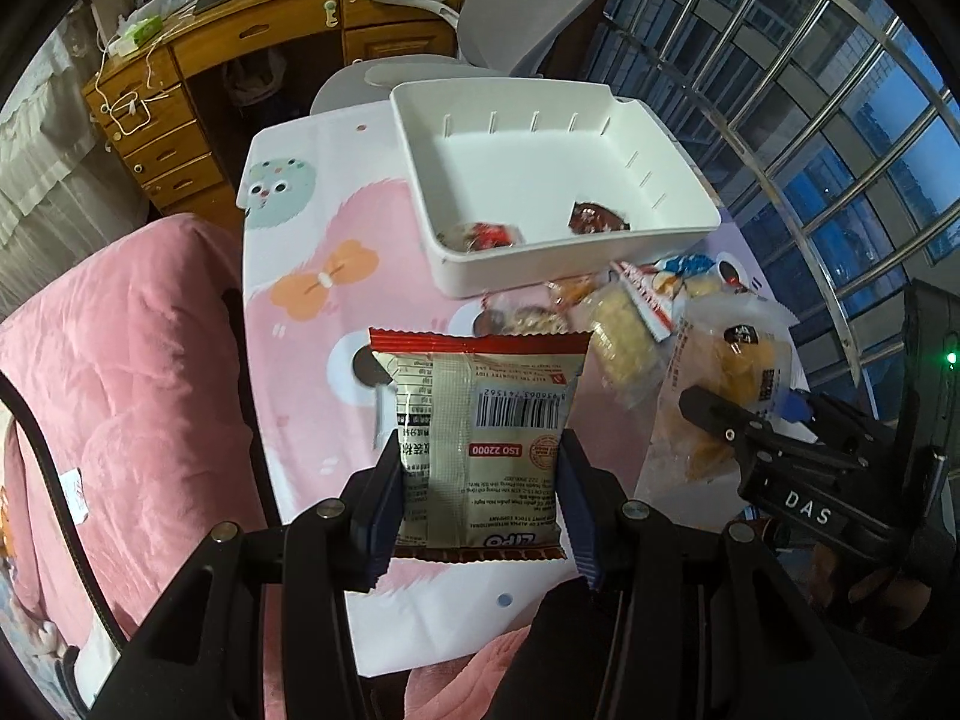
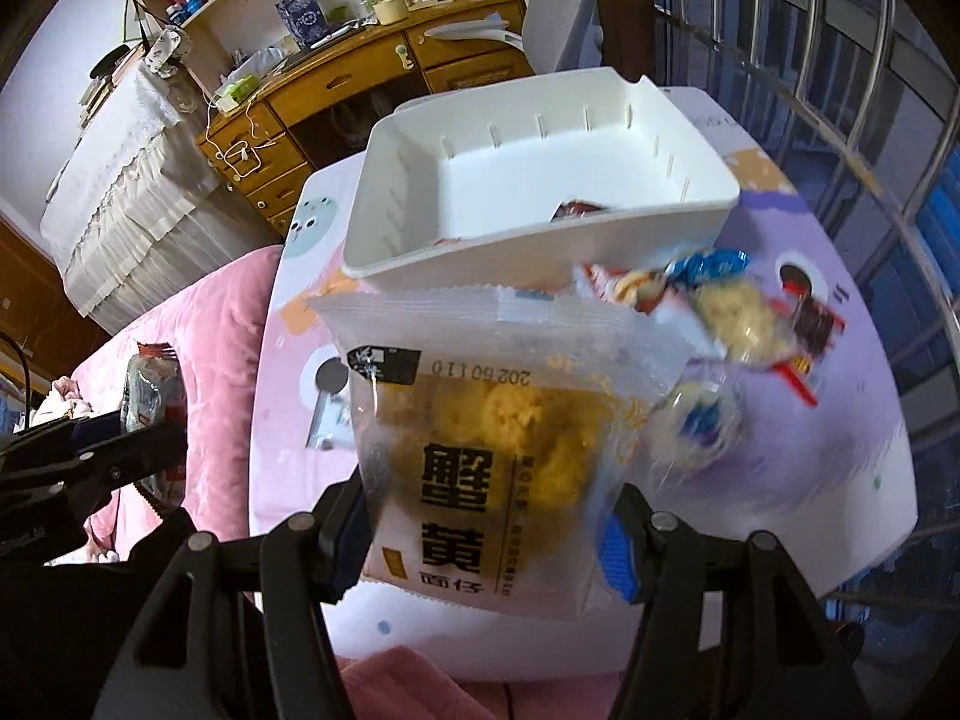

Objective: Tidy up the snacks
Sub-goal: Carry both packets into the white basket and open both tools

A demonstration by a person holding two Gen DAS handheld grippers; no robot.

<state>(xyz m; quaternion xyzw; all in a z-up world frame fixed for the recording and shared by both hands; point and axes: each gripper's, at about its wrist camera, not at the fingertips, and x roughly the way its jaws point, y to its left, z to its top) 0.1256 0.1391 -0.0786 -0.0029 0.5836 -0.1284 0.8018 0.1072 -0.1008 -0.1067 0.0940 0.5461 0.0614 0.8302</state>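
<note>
My left gripper [image 1: 480, 498] is shut on a cream snack packet with red edges and a barcode [image 1: 480, 420], held above the patterned table [image 1: 312, 228]. My right gripper [image 2: 489, 531] is shut on a clear packet of yellow noodle snack with black characters [image 2: 498, 450]; the same gripper [image 1: 762, 426] shows at the right of the left wrist view. A white bin [image 1: 552, 180] stands at the far side of the table with two wrapped snacks inside [image 1: 480, 237]. Several loose snacks [image 1: 624, 312] lie in front of the bin.
A pink blanket [image 1: 120, 360] covers the bed left of the table. Behind the table stand a grey chair [image 1: 528, 6] and a wooden desk [image 1: 240, 48]. Metal window bars [image 1: 840, 90] run along the right.
</note>
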